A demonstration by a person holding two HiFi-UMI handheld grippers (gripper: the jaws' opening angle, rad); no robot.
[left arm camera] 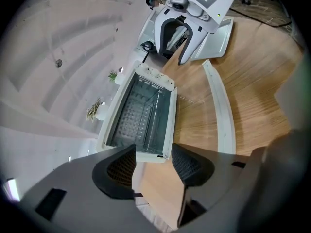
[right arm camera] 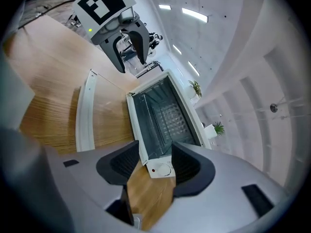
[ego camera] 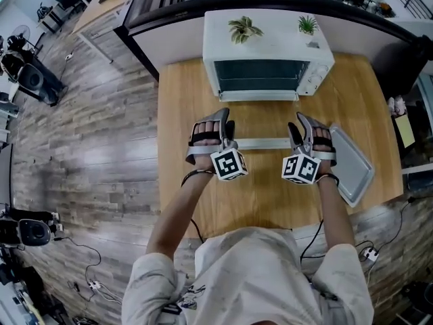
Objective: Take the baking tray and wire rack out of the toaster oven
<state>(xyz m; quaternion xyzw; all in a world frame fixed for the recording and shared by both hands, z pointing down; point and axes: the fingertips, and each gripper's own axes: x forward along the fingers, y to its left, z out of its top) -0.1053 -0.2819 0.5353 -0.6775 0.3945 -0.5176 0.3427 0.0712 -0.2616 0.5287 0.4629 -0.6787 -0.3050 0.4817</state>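
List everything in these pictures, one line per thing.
table: one, light wood, under everything else.
toaster oven: one, white, at the back of the table, door open.
plants: two, green, on top of the toaster oven.
grid: one, dark metal, inside the toaster oven; rack or back wall, cannot tell.
baking tray: one, grey, flat on the table at the person's right.
equipment: several pieces, black, on the plank floor at the left.
left gripper: one, grey with black pads, open, empty, facing the toaster oven.
right gripper: one, same colours, open, empty, facing the toaster oven.
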